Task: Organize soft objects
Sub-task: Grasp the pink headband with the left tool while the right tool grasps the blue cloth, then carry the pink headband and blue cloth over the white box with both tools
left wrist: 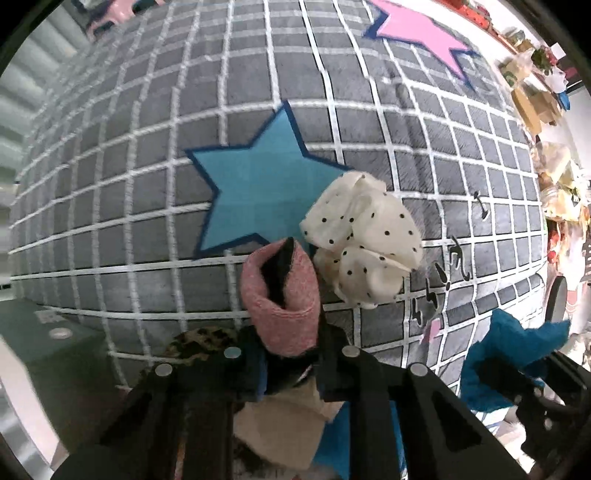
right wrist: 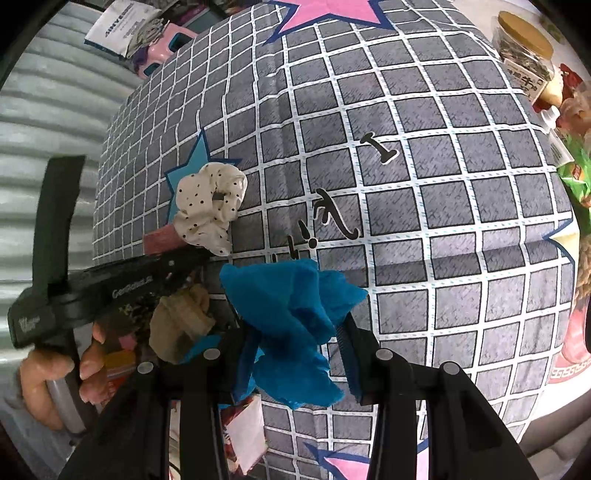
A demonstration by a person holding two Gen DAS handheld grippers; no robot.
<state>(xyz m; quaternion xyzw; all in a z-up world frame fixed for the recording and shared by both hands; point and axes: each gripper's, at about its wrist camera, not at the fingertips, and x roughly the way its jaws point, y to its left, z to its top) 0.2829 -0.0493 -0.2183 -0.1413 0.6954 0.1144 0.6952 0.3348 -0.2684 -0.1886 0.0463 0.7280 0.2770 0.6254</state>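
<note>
My left gripper (left wrist: 291, 349) points down at a grey checked cloth (left wrist: 147, 206) and is shut on a pink knit band (left wrist: 280, 295), which stands up as a loop between the fingers. A white polka-dot scrunchie (left wrist: 364, 240) lies just right of it, beside a blue star print (left wrist: 258, 184). A beige soft item (left wrist: 280, 424) and a leopard-print piece (left wrist: 199, 339) sit under the gripper body. My right gripper (right wrist: 295, 332) is shut on a crumpled blue cloth (right wrist: 291, 317), held above the checked cloth (right wrist: 443, 221). The right wrist view also shows the scrunchie (right wrist: 210, 206) and the left gripper (right wrist: 110, 291).
A jar with a gold lid (right wrist: 524, 48) and snack packets (right wrist: 576, 173) crowd the right edge. A pink object (right wrist: 162, 48) and a white packet (right wrist: 125, 26) lie at the far left corner. A corrugated grey wall (right wrist: 48, 110) runs along the left. A hand (right wrist: 44, 369) holds the left gripper's handle.
</note>
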